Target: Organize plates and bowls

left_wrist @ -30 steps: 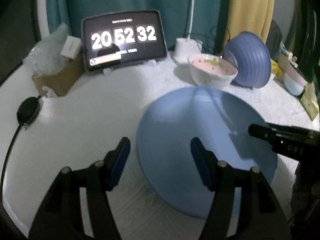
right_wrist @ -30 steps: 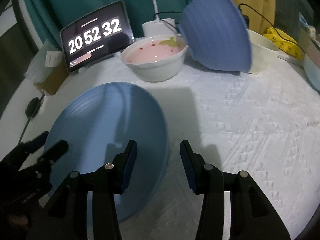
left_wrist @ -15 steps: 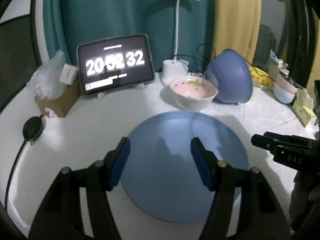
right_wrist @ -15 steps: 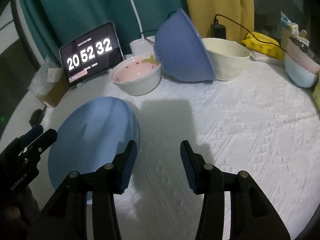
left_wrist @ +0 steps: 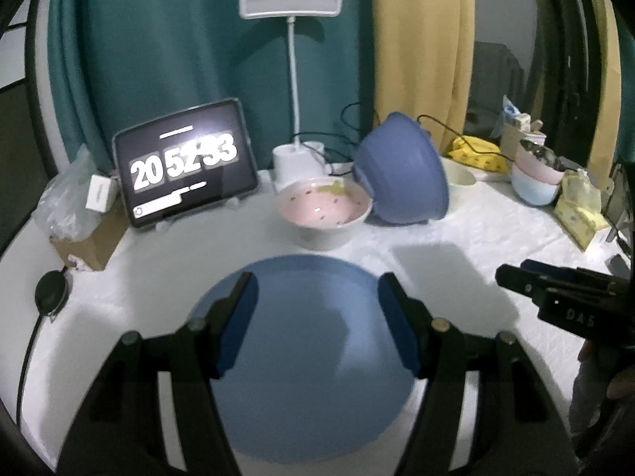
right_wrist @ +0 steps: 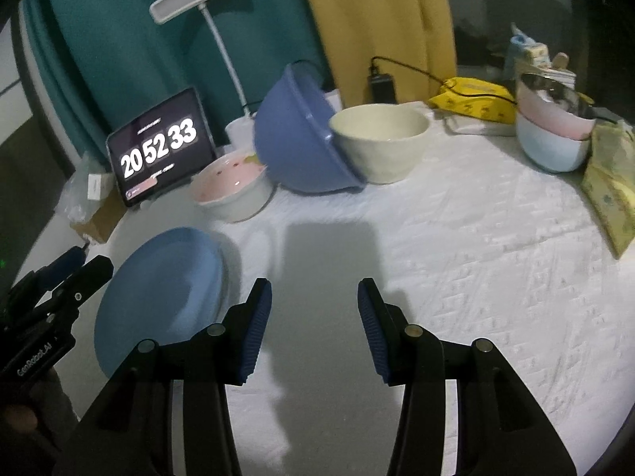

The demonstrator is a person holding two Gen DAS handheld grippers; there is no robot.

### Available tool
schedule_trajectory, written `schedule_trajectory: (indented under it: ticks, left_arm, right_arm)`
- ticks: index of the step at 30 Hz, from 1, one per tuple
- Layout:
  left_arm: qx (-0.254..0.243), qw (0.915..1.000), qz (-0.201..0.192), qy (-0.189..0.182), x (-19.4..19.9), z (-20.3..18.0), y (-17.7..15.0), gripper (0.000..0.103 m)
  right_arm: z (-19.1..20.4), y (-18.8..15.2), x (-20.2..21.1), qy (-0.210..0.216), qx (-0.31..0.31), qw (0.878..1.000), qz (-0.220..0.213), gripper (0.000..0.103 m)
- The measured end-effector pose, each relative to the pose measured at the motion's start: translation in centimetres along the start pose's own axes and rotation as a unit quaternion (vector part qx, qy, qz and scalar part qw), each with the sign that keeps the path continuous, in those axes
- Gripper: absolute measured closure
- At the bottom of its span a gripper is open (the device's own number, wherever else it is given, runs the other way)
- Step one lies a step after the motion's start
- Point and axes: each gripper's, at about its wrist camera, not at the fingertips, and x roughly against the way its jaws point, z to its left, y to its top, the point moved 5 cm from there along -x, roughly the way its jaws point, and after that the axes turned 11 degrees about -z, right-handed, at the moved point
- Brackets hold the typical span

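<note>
White quilted cloth (right_wrist: 456, 246) covers the table, dim light. Near me: my left gripper (left_wrist: 317, 317) hangs over the blue plate (left_wrist: 305, 365), jaws apart, nothing between the pads. My right gripper (right_wrist: 314, 319) is released too, over bare cloth just right of the plate. Plate lies flat at the near left. Behind it a pink bowl (right_wrist: 232, 190), then a blue bowl (right_wrist: 297, 142) tipped on its side, leaning on a cream bowl (right_wrist: 381, 142). Stacked pink and pale-blue bowls (right_wrist: 551, 135) sit far right. At the back: tablet clock (left_wrist: 186, 162), lamp (left_wrist: 293, 79), teal and yellow curtains.
</note>
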Motion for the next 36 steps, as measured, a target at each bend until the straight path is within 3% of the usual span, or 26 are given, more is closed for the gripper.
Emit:
schedule_trajectory:
  ticks: [21, 36]
  left_arm:
    - [-0.032, 0.9987, -0.003, -0.039, -4.8, -8.5, 3.8, 0.039]
    - [-0.042, 0.9990, -0.004, -0.014, -11.4, -12.1, 6.0, 0.039]
  right_arm:
    - [-8.3, 3.8, 1.1, -0.032, -0.027, 0.998, -0.051, 0.055]
    - [-12.1, 4.7, -1.7, -0.027, -0.056, 0.997, -0.046, 0.055]
